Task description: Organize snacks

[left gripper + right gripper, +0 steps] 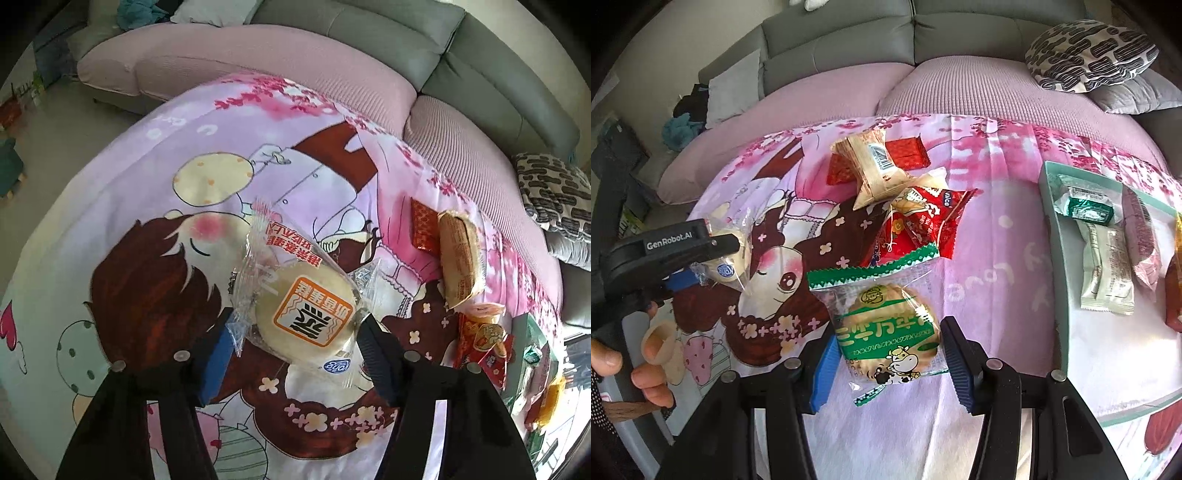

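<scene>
**While Two Snacks Are Being Gripped, the Rest Are Waiting on the Cloth**

While the right hand-held gripper (888,341) is pointing steeply down over the surface (979,280), its two blue pads are pressing on one round biscuit (882,306) in a clear wrapper with green print, holding it at a middling width. At the left edge of that view, one hand (646,354) is wrapping around the handle of the left hand-held gripper (297,332). That gripper is pinching one pale round cake (306,314) in a clear wrapper with an orange label, with the cake sitting between the pads just above the cartoon-printed pink cloth (147,206).

Beyond the biscuit, a small heap is lying on the cloth. One crumpled red printed packet (923,221) is sitting nearest, and one tan packet (875,166) is leaning behind it and touching it. Flat red foil (908,151) is showing on both sides of the tan packet; whether that is one packet or two cannot be told.

To the right, one pale green tray (1056,258) is resting on the cloth, well apart from the heap. Three packets are lying side by side in it: one green foil (1086,206), one cream (1108,273) and one pink (1141,236). More wrapping, orange and red, is being cut off by the picture's edge.

Farther back, a grey sofa (849,37) with pink-covered seats is curving behind the surface, with one black-and-white patterned cushion (1089,55) lying on it.
</scene>
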`<state>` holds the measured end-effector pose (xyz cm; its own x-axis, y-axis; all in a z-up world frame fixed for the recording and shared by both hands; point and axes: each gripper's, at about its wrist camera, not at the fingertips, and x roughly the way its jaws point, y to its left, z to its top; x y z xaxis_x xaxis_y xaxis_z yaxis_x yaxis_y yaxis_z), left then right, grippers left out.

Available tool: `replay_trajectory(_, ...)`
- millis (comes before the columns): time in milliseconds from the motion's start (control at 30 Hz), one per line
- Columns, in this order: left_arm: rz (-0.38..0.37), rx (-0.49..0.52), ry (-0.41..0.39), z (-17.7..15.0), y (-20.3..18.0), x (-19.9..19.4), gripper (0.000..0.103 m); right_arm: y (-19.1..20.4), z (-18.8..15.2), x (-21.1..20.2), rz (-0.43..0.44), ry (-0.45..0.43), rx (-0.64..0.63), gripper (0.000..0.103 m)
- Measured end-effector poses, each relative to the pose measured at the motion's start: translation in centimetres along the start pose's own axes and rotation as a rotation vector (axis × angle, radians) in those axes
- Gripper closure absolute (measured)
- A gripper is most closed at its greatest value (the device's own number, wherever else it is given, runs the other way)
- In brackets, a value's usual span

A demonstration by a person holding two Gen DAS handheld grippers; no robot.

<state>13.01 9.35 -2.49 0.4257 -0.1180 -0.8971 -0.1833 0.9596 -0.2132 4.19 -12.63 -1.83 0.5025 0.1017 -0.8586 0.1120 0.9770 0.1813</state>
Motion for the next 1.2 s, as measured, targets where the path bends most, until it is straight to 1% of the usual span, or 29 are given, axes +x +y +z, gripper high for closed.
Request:
replay_trajectory(233,0.003,0.005,-0.017,-0.3,-0.9,-0.9,0.037,-0.8,-0.2,-2.0,0.016,-0.036,0.020,0.047)
replay_trajectory(467,-0.003,0.034,-0.052,-0.8,-2.7,-2.5,0.037,-2.1,0.3,-4.6,0.031,-0.101,0.050,0.047)
replay_trajectory(567,-0.015,0.043,-0.061,-1.1,-3.5,-3.0,0.037,-3.0,0.4,-5.5,0.022,-0.115,0.070,0.047)
replay_trajectory(800,-0.057,0.103,-0.085,-2.2,-6.8,-4.3,0.037,-7.4,0.1,-7.3,-0.026,-0.149,0.172,0.047)
replay_trajectory(867,-0.081,0.126,-0.087,-2.6,-8.2,-4.6,0.037,-8.7,0.0,-7.7,-0.037,-0.157,0.202,0.047)
replay_trajectory(967,-0.120,0.167,-0.087,-3.5,-10.3,-5.0,0.037,-11.0,-0.2,-8.4,-0.077,-0.164,0.250,0.047)
replay_trajectory(1100,-0.161,0.243,-0.094,-4.8,-13.5,-5.6,0.037,-14.6,-0.9,-9.2,-0.114,-0.168,0.322,0.047)
replay_trajectory(1200,-0.191,0.324,-0.095,-6.4,-16.4,-5.9,0.037,-17.7,-1.8,-9.8,-0.155,-0.168,0.394,0.047)
